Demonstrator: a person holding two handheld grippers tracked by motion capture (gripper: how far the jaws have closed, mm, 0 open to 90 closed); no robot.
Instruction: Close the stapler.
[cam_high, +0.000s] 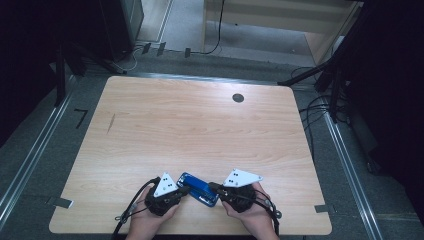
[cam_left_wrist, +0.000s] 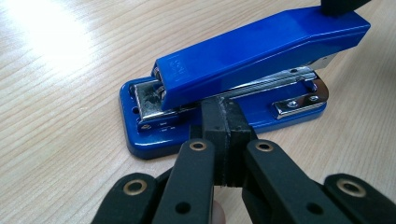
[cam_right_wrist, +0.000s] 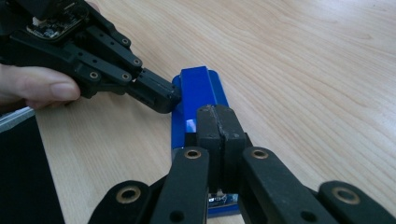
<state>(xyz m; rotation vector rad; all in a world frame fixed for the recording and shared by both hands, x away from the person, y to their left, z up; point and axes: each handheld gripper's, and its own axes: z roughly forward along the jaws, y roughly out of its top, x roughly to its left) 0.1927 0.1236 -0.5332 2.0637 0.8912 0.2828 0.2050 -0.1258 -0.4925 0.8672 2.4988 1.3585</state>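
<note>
A blue stapler (cam_high: 199, 189) with a chrome magazine lies near the table's front edge, between the two grippers. My left gripper (cam_high: 187, 189) is shut, pads pressed together with nothing between them. In the left gripper view its tips (cam_left_wrist: 223, 105) sit against the stapler's (cam_left_wrist: 261, 51) long side, at the gap between base and top arm. My right gripper (cam_high: 213, 187) is shut too and empty. In the right gripper view its tips (cam_right_wrist: 215, 112) rest on the stapler's (cam_right_wrist: 198, 88) near end, and the left gripper (cam_right_wrist: 161, 97) touches the stapler's left side.
The light wooden table (cam_high: 200, 130) has a round cable hole (cam_high: 238, 97) at the back right and a dark streak (cam_high: 110, 123) at the left. Cables and dark stands (cam_high: 320, 105) lie beyond its right edge. A wooden cabinet (cam_high: 280, 20) stands behind.
</note>
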